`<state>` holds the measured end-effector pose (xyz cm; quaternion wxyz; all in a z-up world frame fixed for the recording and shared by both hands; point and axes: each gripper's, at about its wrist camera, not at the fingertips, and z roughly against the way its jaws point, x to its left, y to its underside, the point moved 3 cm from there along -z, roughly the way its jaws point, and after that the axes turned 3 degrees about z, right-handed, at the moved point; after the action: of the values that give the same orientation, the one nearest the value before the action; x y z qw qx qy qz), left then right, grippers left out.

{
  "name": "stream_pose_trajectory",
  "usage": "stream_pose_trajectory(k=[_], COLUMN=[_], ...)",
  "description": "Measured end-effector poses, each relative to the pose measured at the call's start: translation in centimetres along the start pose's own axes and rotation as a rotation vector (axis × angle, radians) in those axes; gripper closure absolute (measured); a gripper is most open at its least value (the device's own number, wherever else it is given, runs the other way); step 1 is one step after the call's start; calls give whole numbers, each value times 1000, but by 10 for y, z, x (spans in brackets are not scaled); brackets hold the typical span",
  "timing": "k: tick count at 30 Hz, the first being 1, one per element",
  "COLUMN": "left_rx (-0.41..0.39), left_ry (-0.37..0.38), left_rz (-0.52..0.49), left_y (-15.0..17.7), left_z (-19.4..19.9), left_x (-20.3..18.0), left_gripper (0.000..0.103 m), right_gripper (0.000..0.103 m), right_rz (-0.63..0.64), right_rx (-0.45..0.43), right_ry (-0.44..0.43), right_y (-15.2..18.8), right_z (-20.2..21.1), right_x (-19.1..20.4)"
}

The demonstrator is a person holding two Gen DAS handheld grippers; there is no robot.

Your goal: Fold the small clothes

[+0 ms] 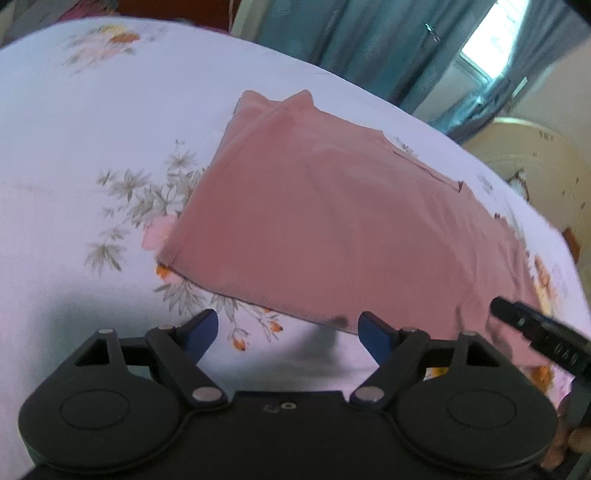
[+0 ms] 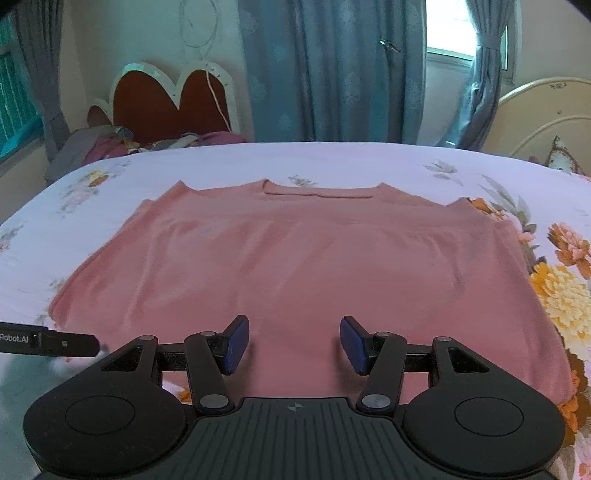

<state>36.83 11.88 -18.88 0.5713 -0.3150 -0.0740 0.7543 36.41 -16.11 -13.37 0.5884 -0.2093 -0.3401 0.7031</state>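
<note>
A pink top (image 2: 295, 251) lies flat on the flowered bedsheet (image 2: 332, 158), neckline at the far side and sleeves folded in. My right gripper (image 2: 293, 328) hovers over its near hem, open, with nothing between the blue pads. In the left wrist view the same pink top (image 1: 325, 221) runs diagonally. My left gripper (image 1: 288, 321) stands open just off the hem's left part, over bare sheet (image 1: 92, 147). A black finger of the right gripper (image 1: 535, 332) shows at the right over the cloth. Part of the left gripper (image 2: 48, 343) reaches in from the left edge.
Blue curtains (image 2: 332, 74) and a bright window (image 2: 448, 29) stand behind the bed. A red heart-shaped headboard (image 2: 166, 99) and a heap of clothes (image 2: 110, 144) lie at the back left. A cream headboard (image 2: 546, 118) rises at the right.
</note>
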Motion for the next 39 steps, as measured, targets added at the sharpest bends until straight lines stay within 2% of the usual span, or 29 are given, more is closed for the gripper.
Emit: stream_pose_trajectory(k=[5, 14, 18, 20, 22, 25, 27, 31, 34, 39], left_rx=[-7, -103, -144, -159, -174, -177, -175, -179, -190, -242], left_ry=[95, 211, 248, 256, 258, 261, 257, 256, 247, 231], left_rz=[133, 258, 306, 323, 353, 393, 406, 412, 404, 372], left_y=[-2, -24, -37, -42, -45, -49, -50, -49, -50, -52], left_z=[-6, -30, -42, -46, -51, -58, -59, -58, -55, -44], left_x=[10, 15, 20, 22, 28, 36, 39, 43, 42, 34], left_gripper=[19, 17, 26, 36, 56, 76, 86, 90, 91, 93], right_gripper=[49, 49, 49, 49, 49, 49, 49, 49, 49, 49], right_rz=[-8, -34, -51, -55, -49, -30, 10, 14, 41, 39], right_rx=[13, -6, -10, -12, -7, 47, 34, 53, 30, 23], right_ry=[-16, 5, 34, 58, 79, 100, 118, 128, 141, 126], right_y=[1, -21, -32, -36, -38, -29, -23, -27, -19, -20], right_z=[-9, -35, -50, -57, -64, -82, -85, -84, -88, -89], right_x=[6, 8, 5, 3, 3, 4, 6, 6, 8, 6])
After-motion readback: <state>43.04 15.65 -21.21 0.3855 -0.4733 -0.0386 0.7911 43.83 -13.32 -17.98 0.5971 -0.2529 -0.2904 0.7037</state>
